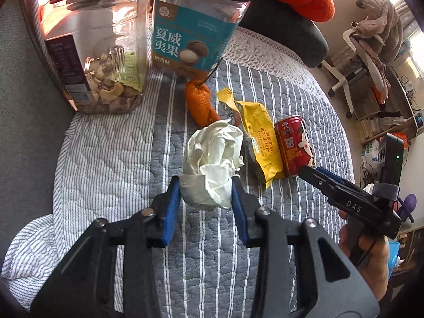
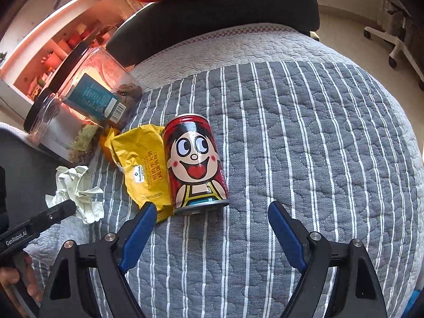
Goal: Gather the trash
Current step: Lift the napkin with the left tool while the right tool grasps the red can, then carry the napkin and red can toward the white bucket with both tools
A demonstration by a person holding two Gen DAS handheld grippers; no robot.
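Blue-padded fingers of the left gripper (image 1: 206, 194) are clenching the crumpled tissue (image 1: 212, 159) on the striped quilt (image 2: 304, 132), while the right gripper (image 2: 212, 228) is gaping before the red can (image 2: 194, 161). Beyond, the yellow wrapper (image 2: 144, 164) is touching that can, so closing off-centre could be tipping it or snagging foil.

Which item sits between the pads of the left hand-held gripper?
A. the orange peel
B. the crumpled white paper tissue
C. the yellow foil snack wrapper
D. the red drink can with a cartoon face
B: in the left wrist view the left hand-held gripper has its blue pads pressed on the crumpled white paper tissue, apart from the other three items.
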